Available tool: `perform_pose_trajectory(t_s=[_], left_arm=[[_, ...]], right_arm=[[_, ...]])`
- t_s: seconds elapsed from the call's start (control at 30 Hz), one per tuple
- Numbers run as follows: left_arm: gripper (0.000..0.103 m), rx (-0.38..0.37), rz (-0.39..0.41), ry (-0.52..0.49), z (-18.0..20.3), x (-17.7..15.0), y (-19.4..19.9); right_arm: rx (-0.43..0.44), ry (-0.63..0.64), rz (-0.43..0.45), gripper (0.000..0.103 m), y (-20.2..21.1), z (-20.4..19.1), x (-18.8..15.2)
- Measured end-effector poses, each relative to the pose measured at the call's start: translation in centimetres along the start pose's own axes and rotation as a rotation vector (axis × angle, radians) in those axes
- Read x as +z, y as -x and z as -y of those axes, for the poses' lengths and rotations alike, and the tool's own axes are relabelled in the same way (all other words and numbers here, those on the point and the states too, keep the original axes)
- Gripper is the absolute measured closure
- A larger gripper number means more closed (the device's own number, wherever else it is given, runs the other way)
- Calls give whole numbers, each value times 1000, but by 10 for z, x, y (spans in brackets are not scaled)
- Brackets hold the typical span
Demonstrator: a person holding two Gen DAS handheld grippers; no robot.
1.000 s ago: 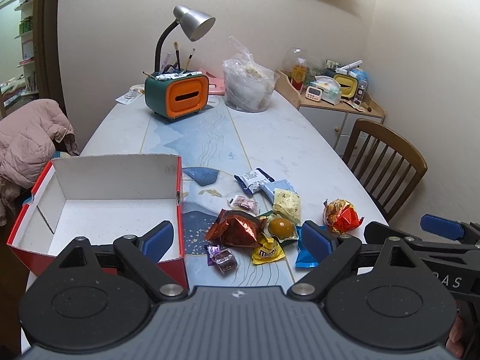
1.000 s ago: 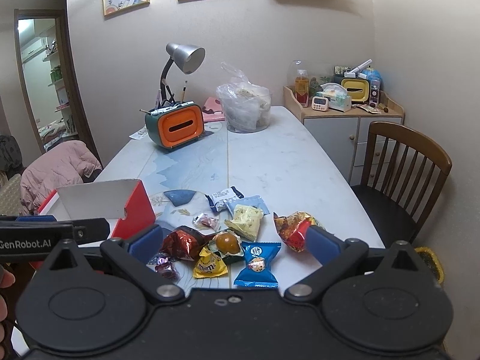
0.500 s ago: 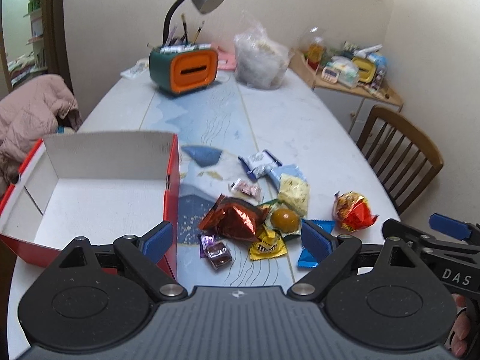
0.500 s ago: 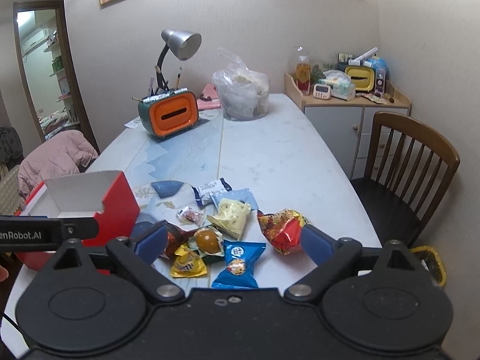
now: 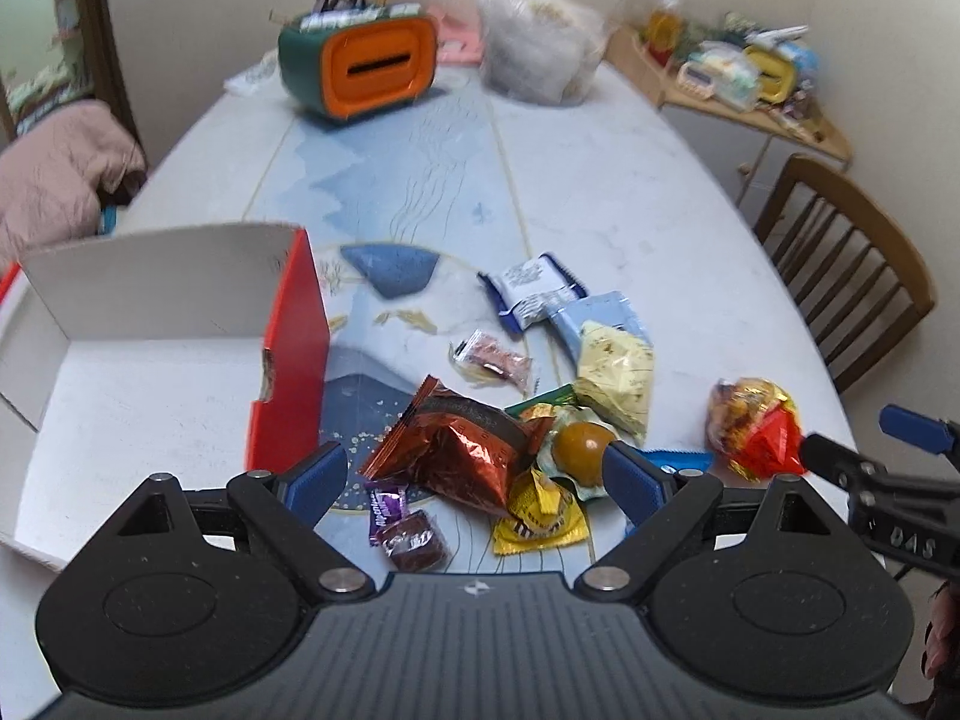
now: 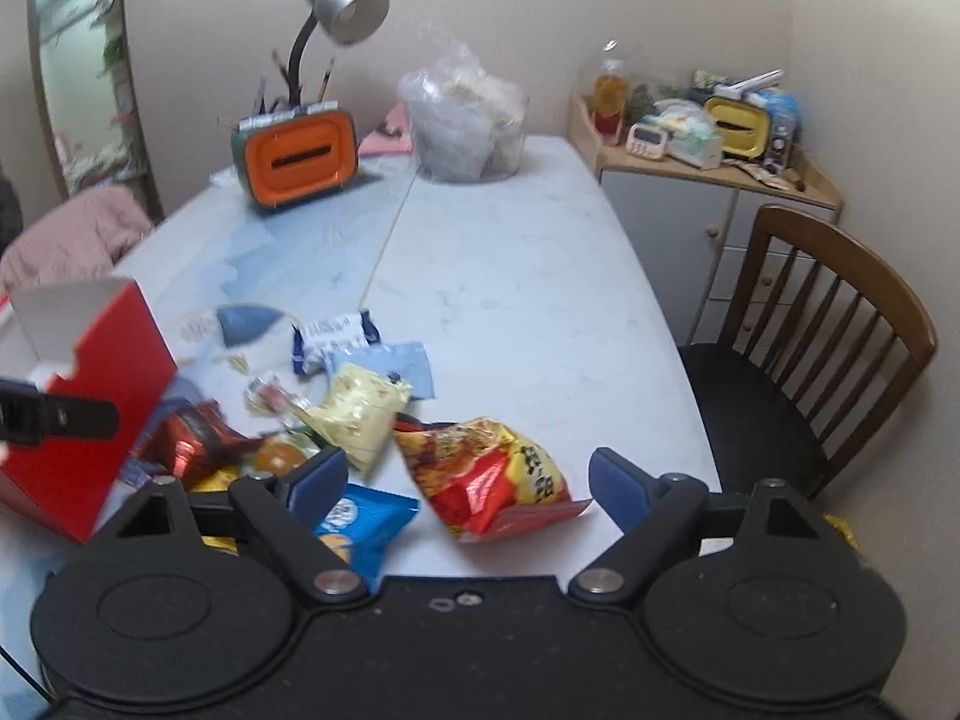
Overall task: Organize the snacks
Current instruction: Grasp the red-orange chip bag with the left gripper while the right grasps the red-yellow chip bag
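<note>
A heap of snack packets lies on the table beside an open red box (image 5: 288,354) with a white inside. My left gripper (image 5: 474,477) stands open above the copper foil packet (image 5: 462,444), with a yellow candy pack (image 5: 540,525) and a purple sweet (image 5: 408,531) near its fingers. My right gripper (image 6: 468,480) hangs over the red and yellow snack bag (image 6: 486,480); its jaws are closing, with the bag between them and not touched. A blue packet (image 6: 360,522) lies by its left finger. The right gripper (image 5: 864,450) also shows at the right edge of the left wrist view.
At the table's far end stand an orange and green holder (image 5: 366,66) with a lamp (image 6: 342,6) and a clear plastic bag (image 6: 468,120). A wooden chair (image 6: 828,324) is at the right, a cabinet (image 6: 690,180) behind it. A pink coat (image 5: 54,168) lies left.
Both grippers have moved forward and down toward the snack heap. The right gripper's jaws have narrowed a little around the red and yellow bag. The packets have not moved.
</note>
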State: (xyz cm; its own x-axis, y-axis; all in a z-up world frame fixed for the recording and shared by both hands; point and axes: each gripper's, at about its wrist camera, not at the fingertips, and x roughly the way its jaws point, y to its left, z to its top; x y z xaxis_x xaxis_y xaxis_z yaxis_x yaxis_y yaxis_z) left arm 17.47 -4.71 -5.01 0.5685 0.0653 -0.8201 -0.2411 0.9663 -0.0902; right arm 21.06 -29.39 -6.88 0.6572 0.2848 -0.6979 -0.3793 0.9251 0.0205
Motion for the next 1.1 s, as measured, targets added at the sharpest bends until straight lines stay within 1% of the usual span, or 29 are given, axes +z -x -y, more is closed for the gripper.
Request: perform_pose_trajectory(t_s=[0.1, 0.2, 0.33, 0.4, 0.57, 0.77, 0.9, 1.0, 1.1], left_arm=[[11, 21, -51, 33, 0, 11, -21], [11, 38, -104, 45, 2, 17, -41], [11, 68, -183, 120, -3, 22, -67], [11, 88, -207, 150, -5, 26, -76], [11, 113, -244, 199, -6, 32, -94], [11, 111, -306, 292, -12, 29, -114], [11, 115, -314, 342, -17, 29, -120], [15, 122, -320, 367, -19, 30, -123], [18, 127, -317, 388, -21, 30, -123]], right_arm=[[16, 45, -34, 18, -19, 7, 5], [41, 90, -59, 18, -34, 12, 10], [84, 138, -106, 19, -54, 16, 15], [94, 164, -128, 19, -63, 17, 16], [120, 177, -166, 20, -79, 21, 19], [154, 178, -194, 20, -89, 26, 19], [173, 188, -216, 20, -98, 25, 16], [184, 180, -225, 21, -103, 26, 16], [191, 169, -246, 26, -110, 28, 13]])
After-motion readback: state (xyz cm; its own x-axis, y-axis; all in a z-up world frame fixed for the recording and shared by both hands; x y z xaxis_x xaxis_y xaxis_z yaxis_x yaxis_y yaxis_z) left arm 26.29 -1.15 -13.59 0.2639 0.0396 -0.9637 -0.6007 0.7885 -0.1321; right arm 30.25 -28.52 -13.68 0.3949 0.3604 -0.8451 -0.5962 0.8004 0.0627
